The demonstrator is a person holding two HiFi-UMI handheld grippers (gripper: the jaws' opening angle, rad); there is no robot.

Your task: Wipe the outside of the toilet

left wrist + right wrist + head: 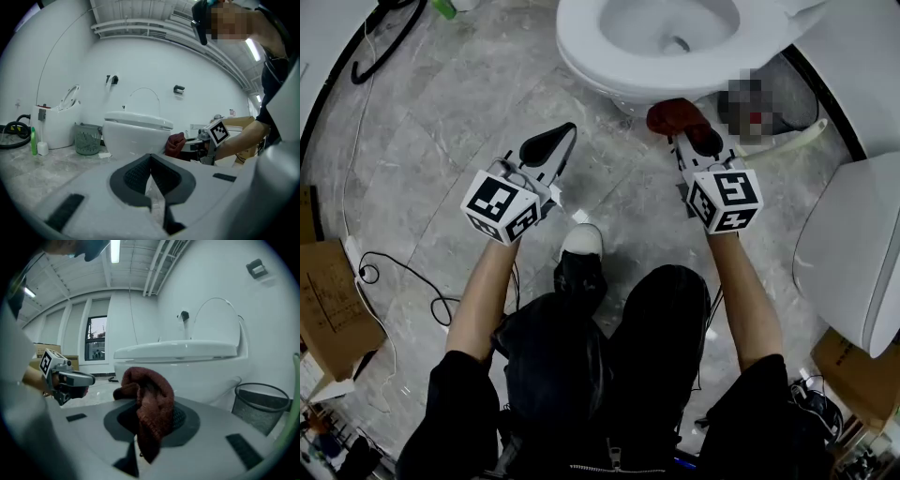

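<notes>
Toilet (581, 42) stands far; the right gripper (692, 138) clenches a red cloth (673, 114) just beside its bowl; the left gripper (565, 133) is clenched, empty.

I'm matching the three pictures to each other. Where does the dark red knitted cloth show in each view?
Head view: dark red knitted cloth upper centre-right, in the right gripper, just below the white toilet bowl.
Left gripper view: right of centre, beside the bowl.
Right gripper view: centre, clamped between the jaws.
Shared landmark: the white toilet bowl.
</notes>
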